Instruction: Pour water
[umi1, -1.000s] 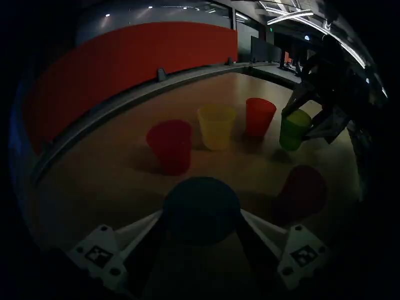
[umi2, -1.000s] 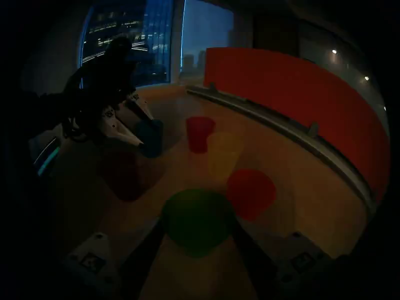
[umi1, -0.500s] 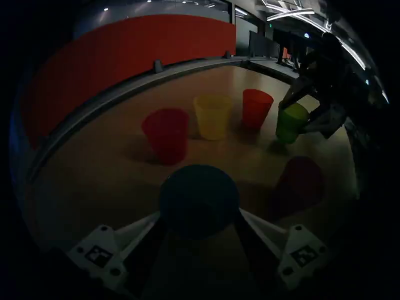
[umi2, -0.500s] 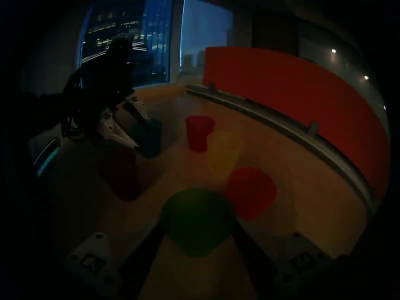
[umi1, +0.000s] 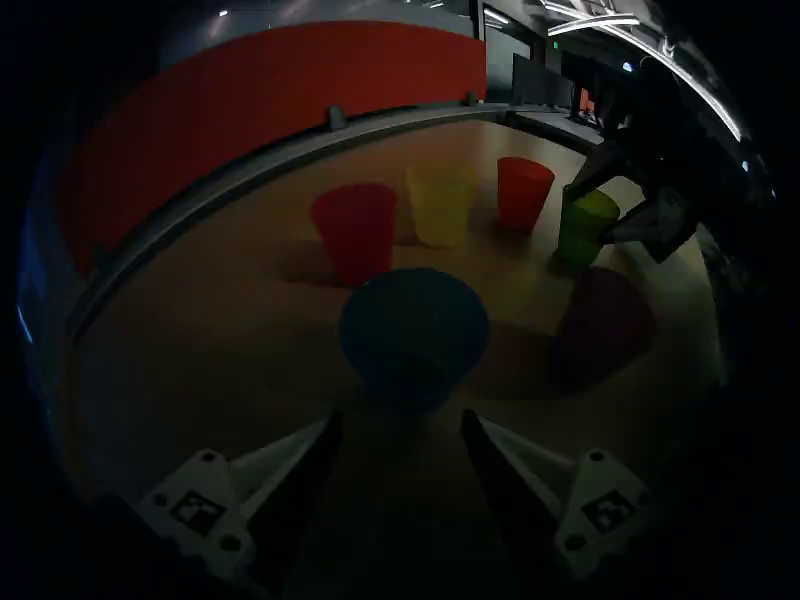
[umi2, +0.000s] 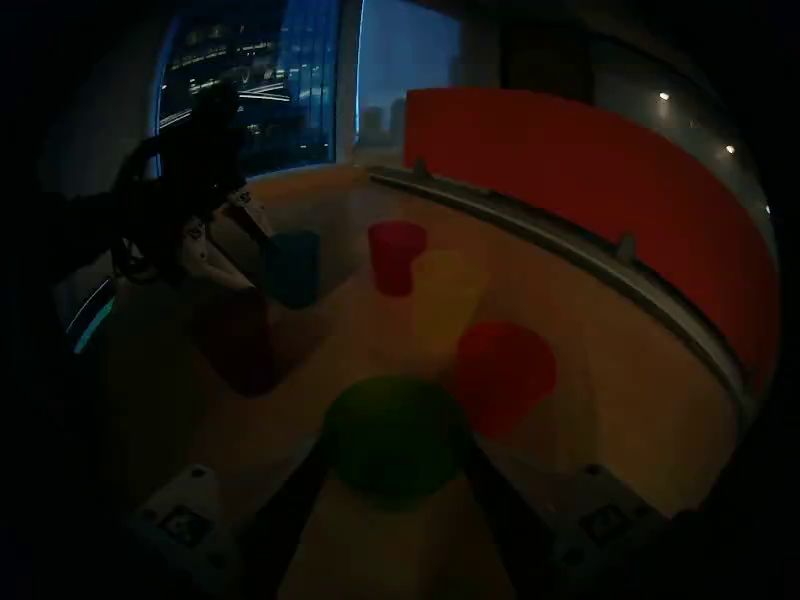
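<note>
My left tool (umi1: 400, 420) is gaping open at the lower middle of the frame, with the blue cup (umi1: 413, 335) sitting free on the tabletop (umi1: 200, 330) just beyond its tips. My right tool (umi2: 397, 455) is clamping the green cup (umi2: 397, 430) at lower centre.

six cups stand on the table (umi1: 200, 330). the nearest cup (umi1: 413, 335) is just ahead of the left gripper (umi1: 400, 418), clear of its spread fingers. behind it, four run left to right: first cup (umi1: 355, 230), second cup (umi1: 441, 203), third cup (umi1: 524, 193) and end cup (umi1: 583, 238), clasped between the right gripper's (umi1: 590, 213) fingers. the sixth cup (umi1: 605, 325) is right of the nearest, before the end cup. a partition (umi1: 250, 90) lines the table's far edge.
</note>
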